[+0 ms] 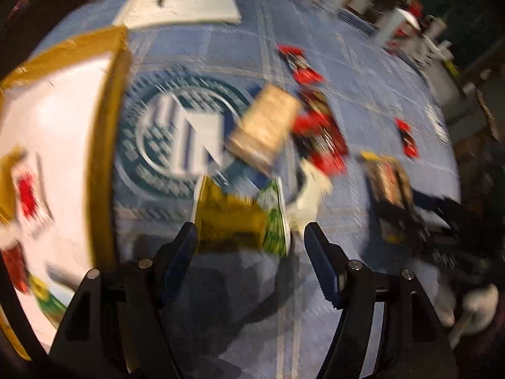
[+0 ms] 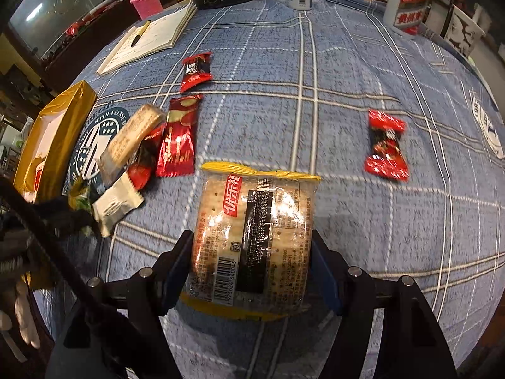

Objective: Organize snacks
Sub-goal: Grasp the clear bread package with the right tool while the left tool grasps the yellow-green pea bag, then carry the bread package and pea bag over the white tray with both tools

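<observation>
gold foil lines the rim of the box (image 2: 60, 132) at the far left, its white inside holding a few wrappers that are too blurred in the left wrist view to name. the left gripper (image 1: 251, 237) hovers low over the blue plaid tablecloth (image 2: 347, 72) just right of that box, tilted, jaws spread wide, with a gold and green packet (image 1: 243, 218) lying between the fingertips; whether they touch it i cannot tell through the blur. just beyond it sits a heap of snacks: a tan cracker bar (image 2: 132, 135) leaning on a dark red wafer packet (image 2: 178, 139), and a white sachet (image 2: 115, 203) at the near edge. a small red candy (image 2: 196, 71) lies further back, near an open notebook (image 2: 148, 39) with a pen on it. at centre the right gripper (image 2: 252, 252) is level and low, its blue pads pressed to both sides of a clear cracker pack (image 2: 252, 237) with yellow ends, label and barcode up. another red candy (image 2: 386, 145) lies well apart to the right. a white bottle with a red label (image 2: 407, 3) and a printed cup (image 2: 462, 31) stand at the far right edge.
</observation>
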Motion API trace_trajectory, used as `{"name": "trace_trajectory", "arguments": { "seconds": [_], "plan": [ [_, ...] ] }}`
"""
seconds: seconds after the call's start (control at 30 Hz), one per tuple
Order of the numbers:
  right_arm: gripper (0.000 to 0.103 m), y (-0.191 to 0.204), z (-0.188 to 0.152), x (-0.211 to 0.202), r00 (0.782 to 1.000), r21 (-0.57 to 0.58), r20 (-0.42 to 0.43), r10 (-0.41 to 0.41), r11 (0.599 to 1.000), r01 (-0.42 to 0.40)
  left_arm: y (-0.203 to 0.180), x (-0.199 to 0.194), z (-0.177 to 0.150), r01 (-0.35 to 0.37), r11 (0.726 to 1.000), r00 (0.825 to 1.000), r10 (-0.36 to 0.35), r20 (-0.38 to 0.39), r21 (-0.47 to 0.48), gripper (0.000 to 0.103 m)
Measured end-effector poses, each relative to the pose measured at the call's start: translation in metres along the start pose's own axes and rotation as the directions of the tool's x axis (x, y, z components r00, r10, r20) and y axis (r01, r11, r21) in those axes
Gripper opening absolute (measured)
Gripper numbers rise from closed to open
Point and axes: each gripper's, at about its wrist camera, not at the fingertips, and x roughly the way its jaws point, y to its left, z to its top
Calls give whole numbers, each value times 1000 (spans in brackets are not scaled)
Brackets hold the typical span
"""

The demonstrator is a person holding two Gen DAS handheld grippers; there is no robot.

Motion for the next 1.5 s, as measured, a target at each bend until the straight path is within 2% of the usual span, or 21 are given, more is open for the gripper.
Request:
{"name": "trace_trajectory", "arguments": {
  "seconds": [0.13, 0.23, 0.4, 0.5, 0.63, 0.67, 0.7, 0.77, 0.87, 1.13, 1.33, 1.5],
  "plan": [
    [70, 1, 0, 0, 1000, -17, 2, -14, 1000, 14, -3, -13, -17, 59, 998, 998, -58, 22, -21, 70],
    [70, 0, -2, 0, 1000, -19, 8, -17, 1000, 17, 1, -25, -15, 83, 996, 992, -79, 99, -41, 72],
    [70, 1, -1, -1, 1000, -22, 8, -19, 1000, 19, -15, -20, 7, -36, 991, 989, 17, 145, 132, 73],
    [70, 1, -2, -2, 1000, -15, 6, -13, 1000, 13, -15, 3, 18, -74, 985, 994, 60, 93, 154, 73],
    [70, -4, -9, -4, 1000, -15, 9, -8, 1000, 9, -21, 19, 12, -86, 980, 995, 74, 71, 178, 73],
    [70, -5, -9, -4, 1000, -16, 10, -9, 1000, 9, -22, 20, 6, -107, 975, 993, 94, 75, 194, 72],
    [70, -5, -9, -3, 1000, -17, 12, -10, 1000, 11, -26, 21, 3, -136, 968, 989, 122, 80, 211, 71],
    [70, -2, -10, -2, 1000, -24, 16, -18, 1000, 19, -30, 19, 2, -158, 964, 986, 142, 88, 213, 61],
    [70, 2, -12, -2, 999, -35, 18, -29, 999, 30, -26, 16, 0, -145, 974, 987, 129, 99, 172, 56],
    [70, 5, -17, -12, 999, -24, 40, 11, 1000, -10, -14, -14, -27, -101, 994, 982, 92, 166, 44, 54],
    [70, 18, -16, -24, 997, -35, 60, 50, 998, -48, -2, -62, -51, -68, 996, 963, 78, 259, -50, 54],
    [70, 48, -13, -32, 994, -91, 67, 88, 993, -82, 22, -96, -67, -77, 988, 943, 115, 314, -132, 54]
  ]
}}
